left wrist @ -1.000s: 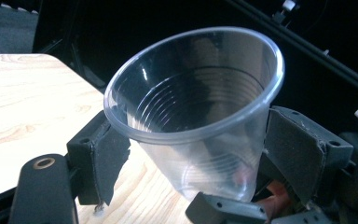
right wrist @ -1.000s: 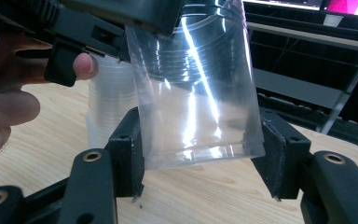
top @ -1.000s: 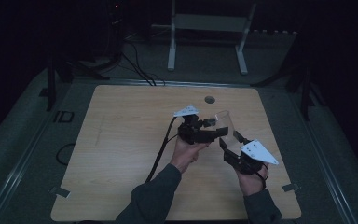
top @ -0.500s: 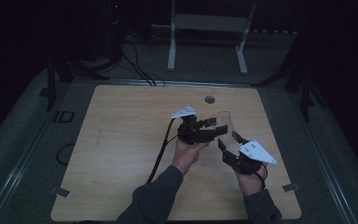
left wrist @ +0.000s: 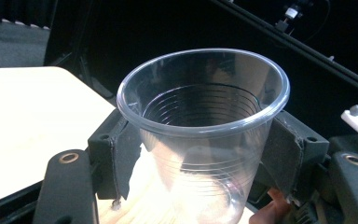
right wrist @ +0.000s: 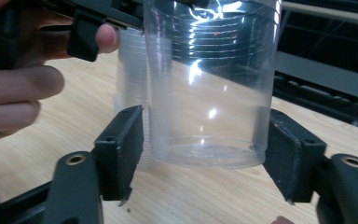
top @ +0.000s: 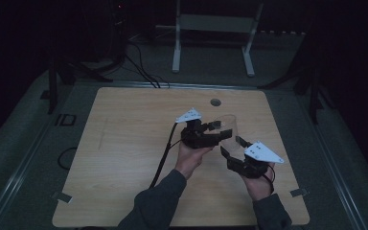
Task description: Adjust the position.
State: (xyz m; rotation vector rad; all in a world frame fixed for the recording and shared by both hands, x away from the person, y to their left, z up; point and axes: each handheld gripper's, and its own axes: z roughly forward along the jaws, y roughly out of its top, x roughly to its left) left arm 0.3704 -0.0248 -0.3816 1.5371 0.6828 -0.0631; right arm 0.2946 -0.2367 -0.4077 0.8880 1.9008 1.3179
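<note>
Dark room; clear cup base cut off, left hand-held gripper clamping it; right hand-held gripper apart.

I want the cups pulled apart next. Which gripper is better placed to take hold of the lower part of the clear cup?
Right. The right gripper is open with its jaws on either side of the clear plastic cup's base, not yet touching. The left gripper is already shut on that cup just under its rim, so it is busy steadying it.

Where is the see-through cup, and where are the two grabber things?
clear cup [left wrist: 205,140], left gripper view, its side wall.
left gripper [top: 218,128], high view, between its fingertips.
right gripper [top: 231,145], high view, between its fingertips.
</note>
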